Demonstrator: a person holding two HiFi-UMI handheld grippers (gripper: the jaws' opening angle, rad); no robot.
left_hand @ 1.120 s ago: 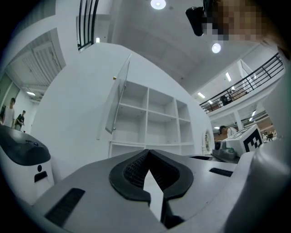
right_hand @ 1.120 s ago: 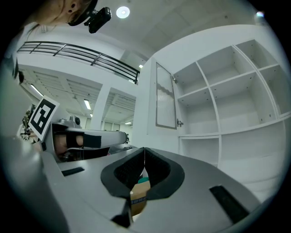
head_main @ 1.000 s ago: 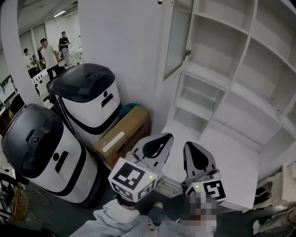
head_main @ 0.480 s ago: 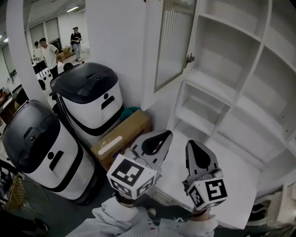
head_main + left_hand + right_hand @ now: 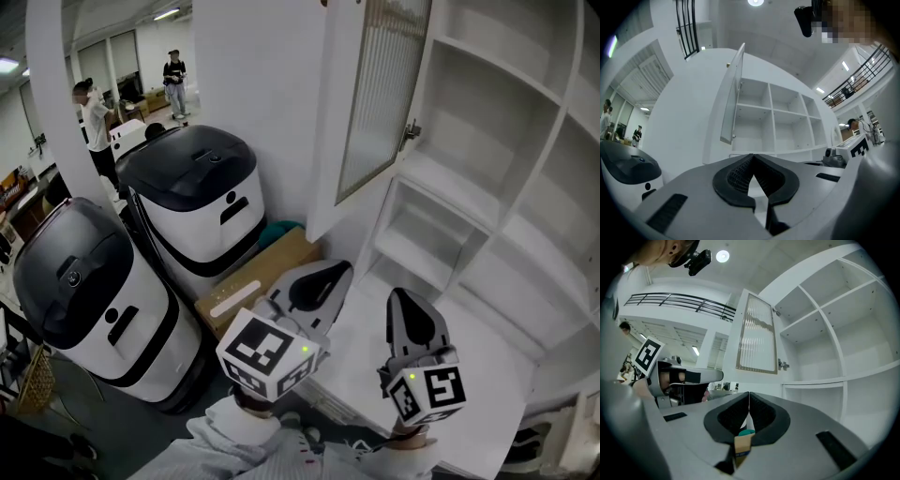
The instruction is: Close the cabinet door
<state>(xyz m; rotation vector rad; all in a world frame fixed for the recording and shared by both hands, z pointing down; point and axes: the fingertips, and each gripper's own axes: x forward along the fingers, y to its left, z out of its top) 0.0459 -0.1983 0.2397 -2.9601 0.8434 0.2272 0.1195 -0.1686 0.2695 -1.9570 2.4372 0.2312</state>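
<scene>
**Head view.** We are finding the cabinet door [image 5: 380, 103] standing open: a tall, narrow panel, white-framed, filled with ribbed glass. It is swinging out leftward from the white shelving [image 5: 511, 178], whose square-edged compartments are lying bare. A small metal fitting [image 5: 410, 131] is sitting on the door's cabinet-side edge. The left claw [image 5: 336, 274] and the right claw [image 5: 401, 302] are hanging side by side below the door, well apart from it, with free air between. To the left, two rounded machines [image 5: 192, 202] with glossy black lids and white bodies are crowding the floor. A cardboard box [image 5: 253, 281] is lying between them and the cabinet's base.

**Left gripper view.** We are recording this claw's dark, ridged pads pressed together at the tips, pinching nothing. The door is showing edge-on above, its thin free edge pointing towards the camera, and the open shelves are lying to its right.

**Right gripper view.** This claw's pads are likewise meeting at the tips and gripping nothing. Through the slit lower down, the brown box is showing from beyond. The door's ribbed face is standing upright ahead, near the shelving's front edge, with clear space before it. The left claw's marker cube [image 5: 648, 354] is appearing at the left.
</scene>
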